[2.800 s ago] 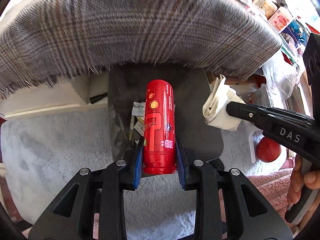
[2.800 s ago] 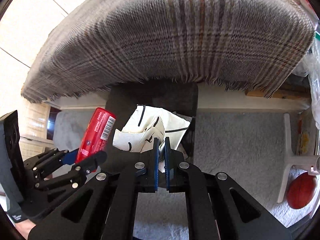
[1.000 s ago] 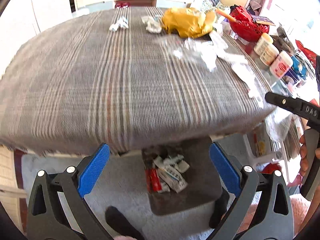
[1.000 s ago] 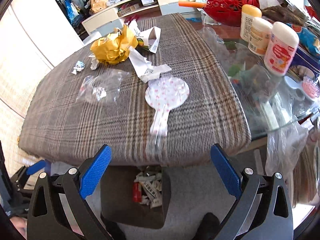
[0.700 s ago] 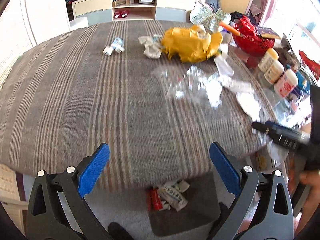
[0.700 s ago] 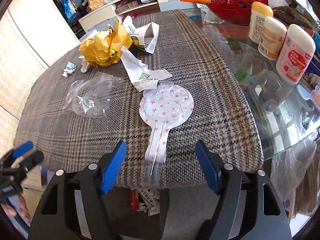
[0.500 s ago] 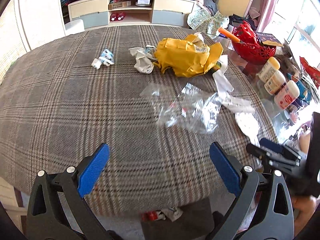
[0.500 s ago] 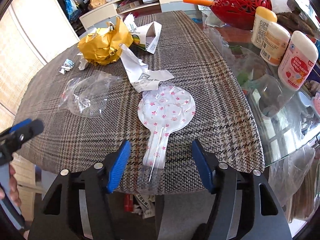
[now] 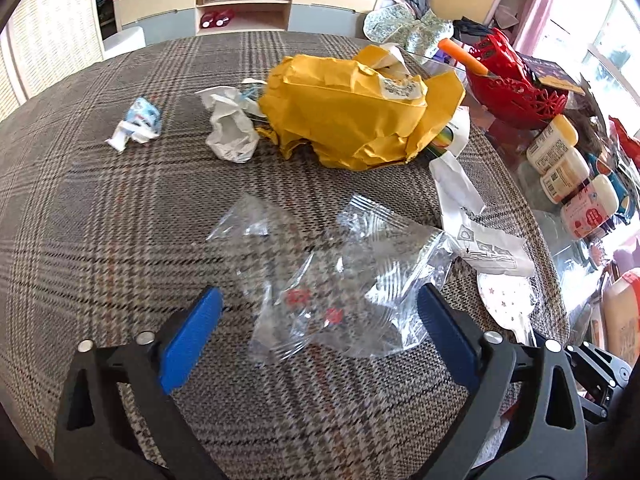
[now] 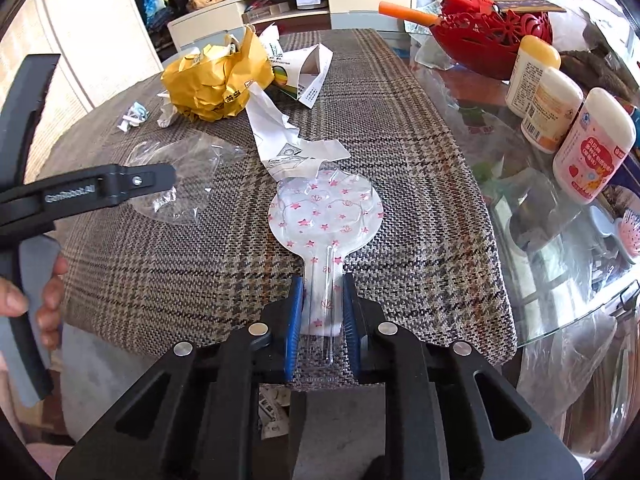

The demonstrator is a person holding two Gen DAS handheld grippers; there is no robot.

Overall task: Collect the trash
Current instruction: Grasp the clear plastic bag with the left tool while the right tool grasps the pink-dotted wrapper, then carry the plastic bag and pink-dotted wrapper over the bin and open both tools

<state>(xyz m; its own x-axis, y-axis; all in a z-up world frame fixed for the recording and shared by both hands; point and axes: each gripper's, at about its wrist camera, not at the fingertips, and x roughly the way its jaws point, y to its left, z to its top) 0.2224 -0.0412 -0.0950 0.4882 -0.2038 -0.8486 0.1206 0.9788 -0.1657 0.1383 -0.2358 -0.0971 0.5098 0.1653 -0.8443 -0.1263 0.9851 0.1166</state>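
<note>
We are bracketing the stem of the star-printed blister pack point(image 10: 325, 216) with the right gripper point(image 10: 320, 312), its jaws narrowed to a slim gap on either side of the stem but not yet visibly clamped, because the stem overhangs the near edge of the plaid tablecloth point(image 10: 400, 128) and offers the only graspable edge. We are holding the left gripper point(image 9: 316, 336) wide open and empty around the crumpled clear plastic bag point(image 9: 340, 272), so both pieces can probably be lifted together.

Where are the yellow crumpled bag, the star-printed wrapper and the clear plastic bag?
yellow crumpled bag point(image 9: 352, 116), left wrist view, its middle.
star-printed wrapper point(image 10: 324, 212), right wrist view, round part.
clear plastic bag point(image 9: 340, 280), left wrist view, its middle.
</note>
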